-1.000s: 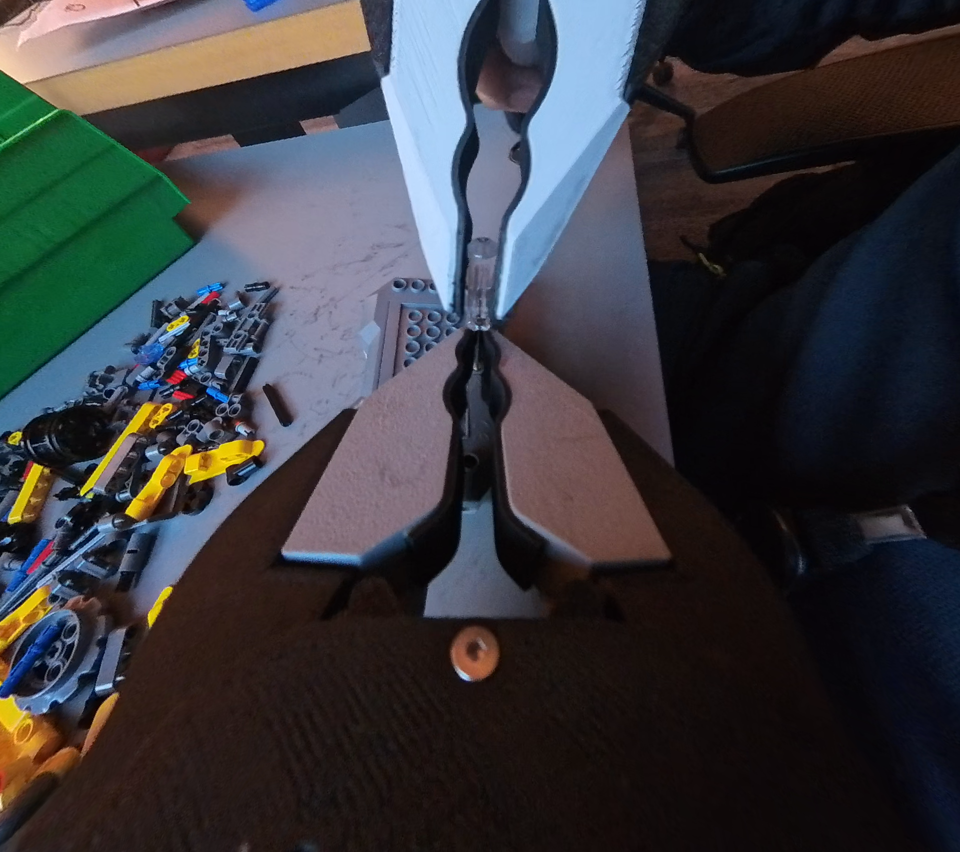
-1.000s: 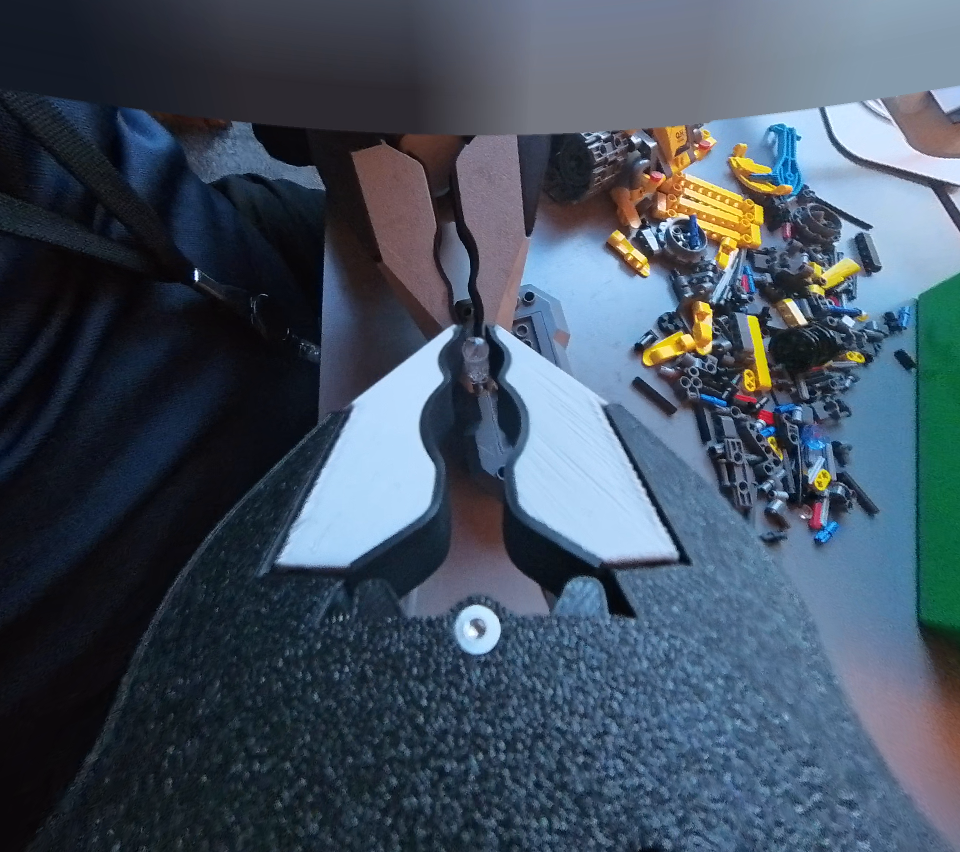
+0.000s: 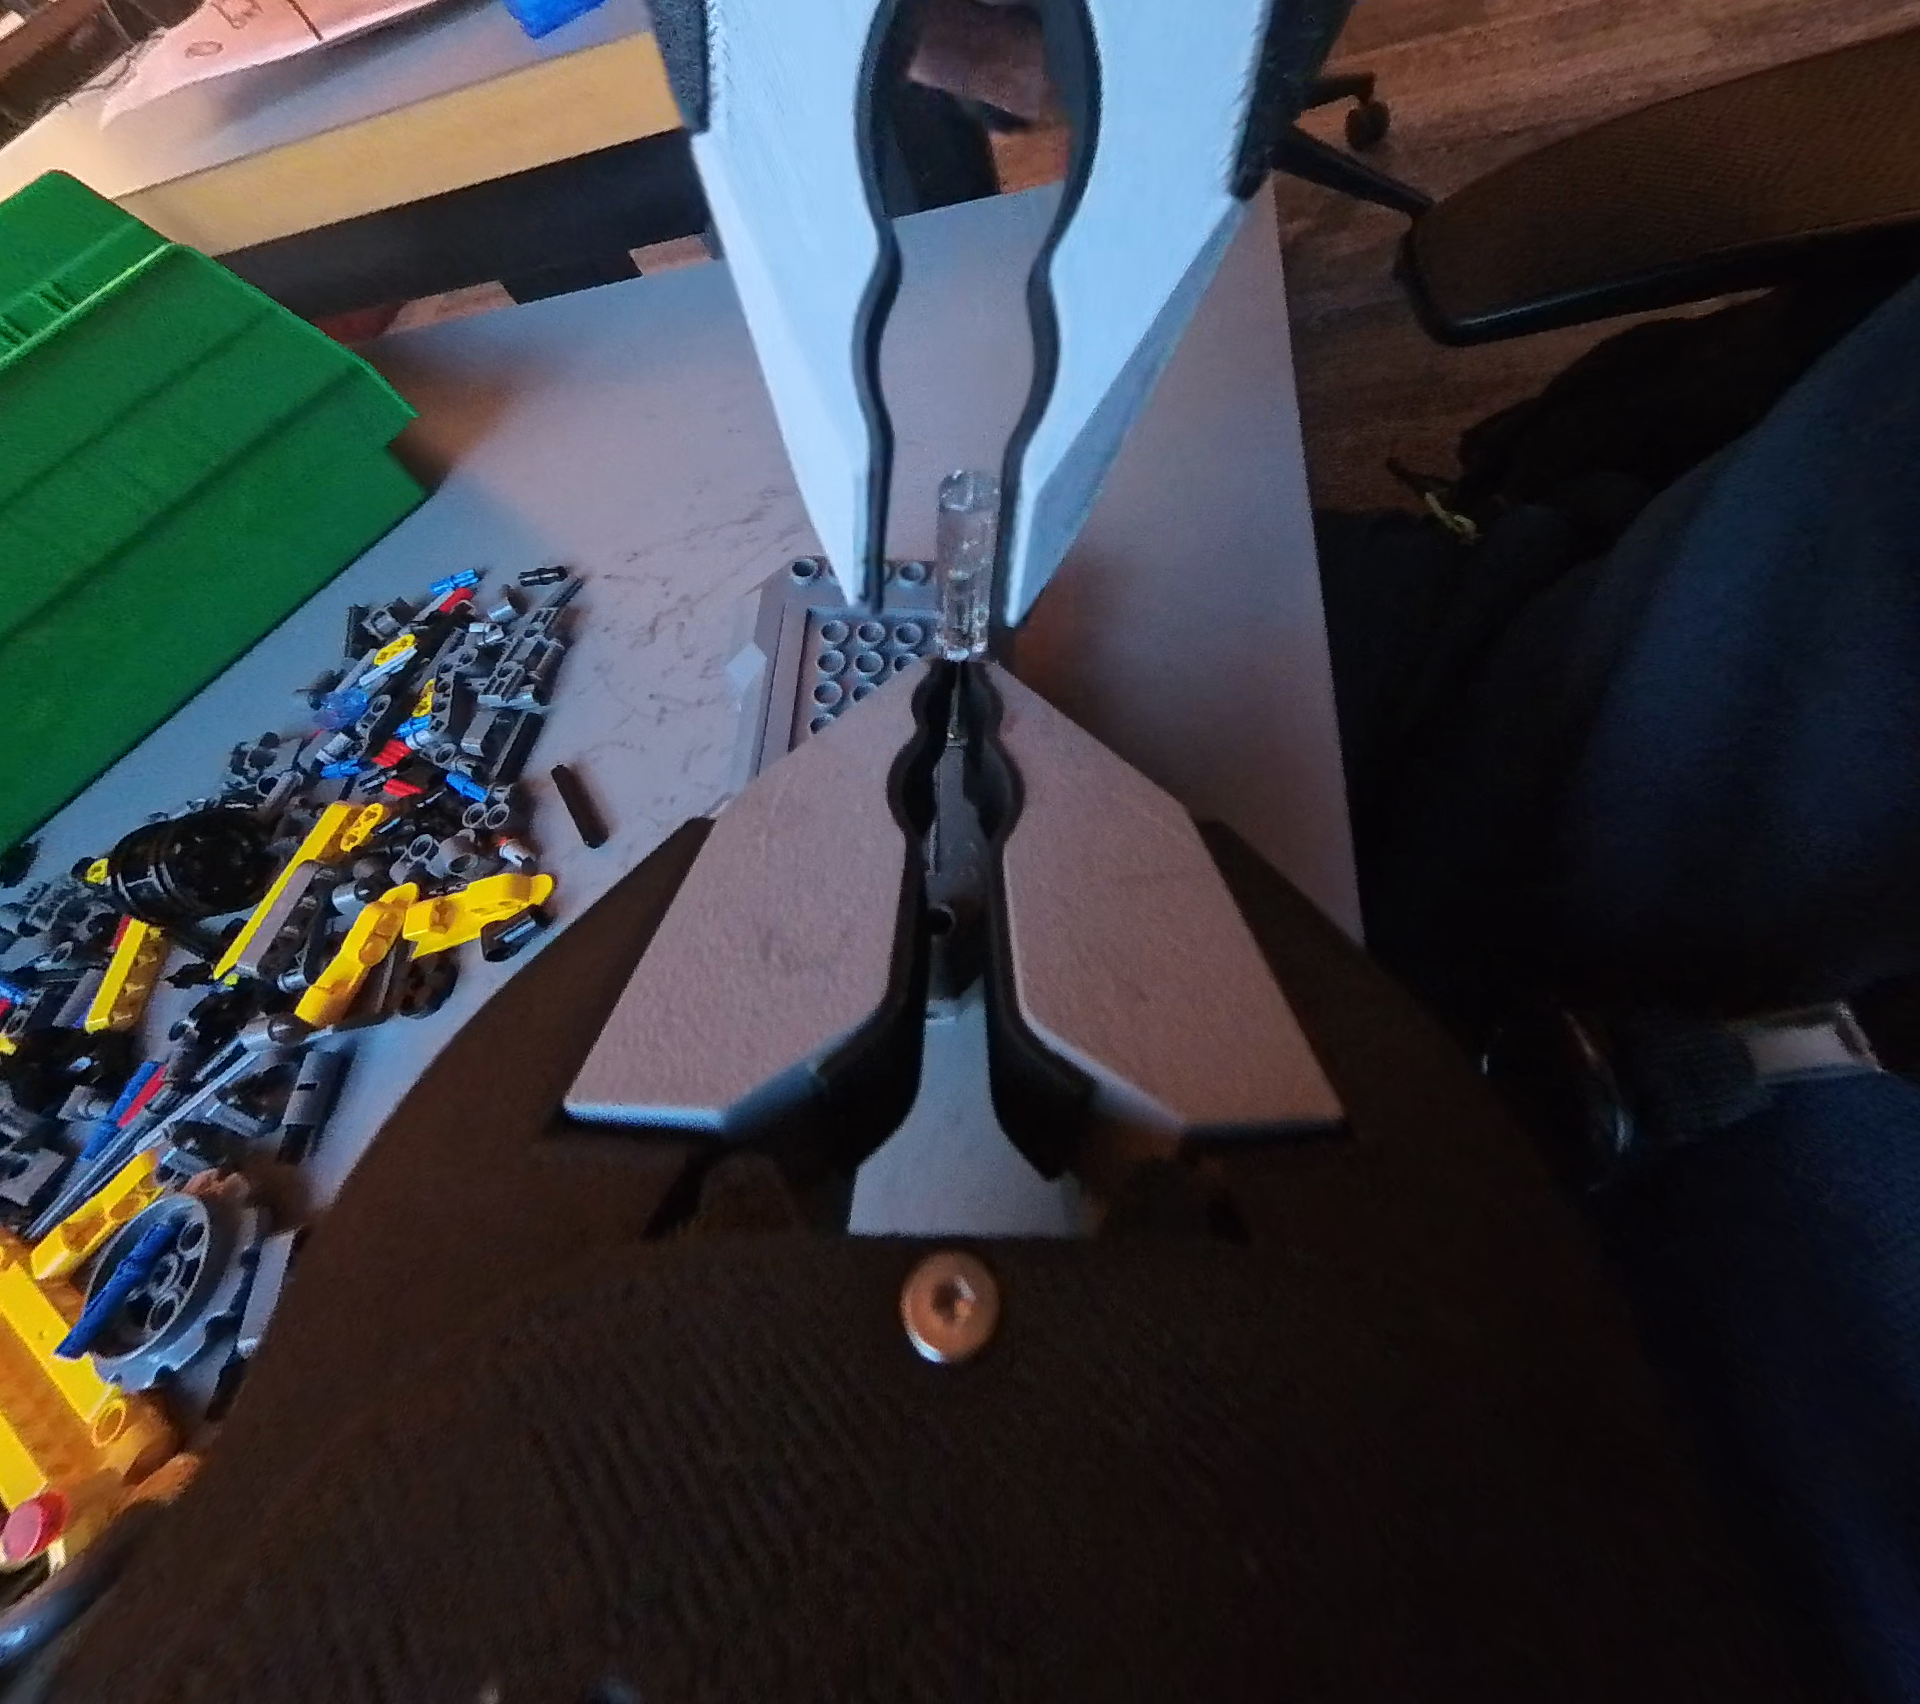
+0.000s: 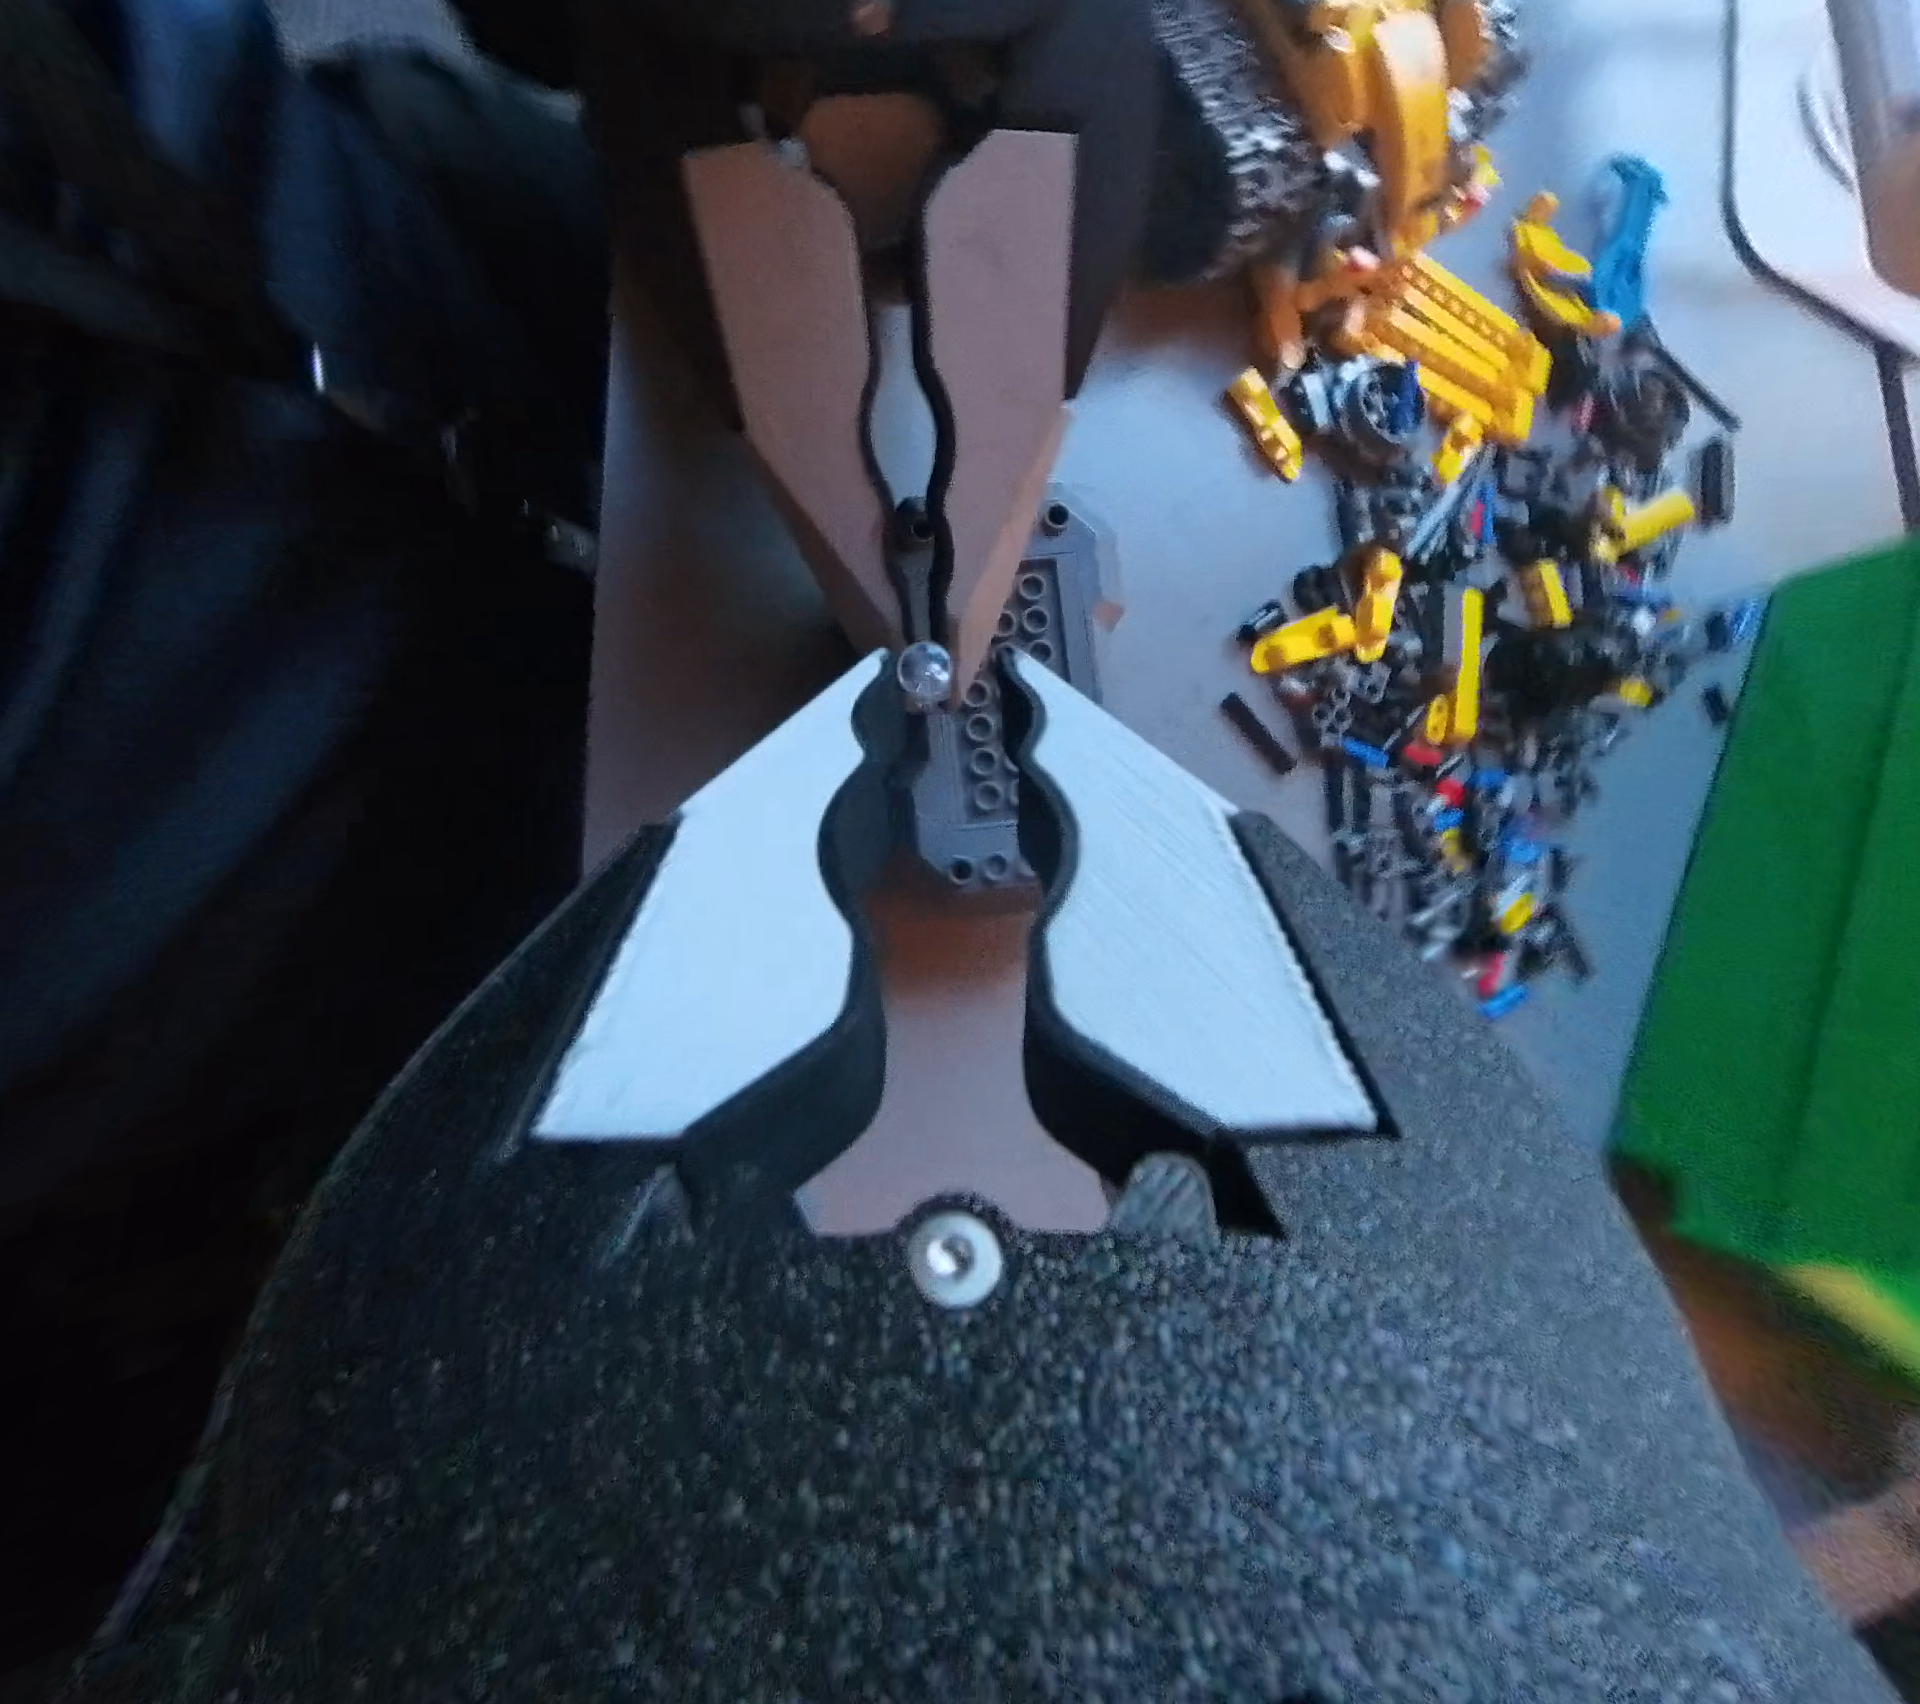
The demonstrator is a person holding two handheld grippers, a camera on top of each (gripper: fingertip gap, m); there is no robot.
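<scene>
Brown fingers [image 3: 852, 916] of the left gripper [image 3: 958, 678] are pressed nearly together on a thin dark grey piece [image 3: 951, 807], from whose far end a clear rod [image 3: 964, 574] sticks out past the tips. Opposite, the right gripper [image 3: 940, 610] has its white fingers parted, one on each side of the rod; whether either touches it I cannot tell. Below lies a grey studded plate [image 3: 842, 667] near the surface's [image 3: 623, 449] right edge, loose yellow, black and blue parts [image 3: 312, 865] spread toward the left edge, and a green bin [image 3: 156, 449] sits at the far left.

From the right wrist view, the right gripper [image 4: 951, 672] stands open and holds nothing. The clear rod [image 4: 923, 672] shows end-on just beside its left fingertip, joined to the dark grey piece [image 4: 920, 568] clamped in the left gripper [image 4: 925, 641]. So rod and piece look already joined, judged from how they sit. The studded plate [image 4: 982, 781] lies beneath, untouched.
</scene>
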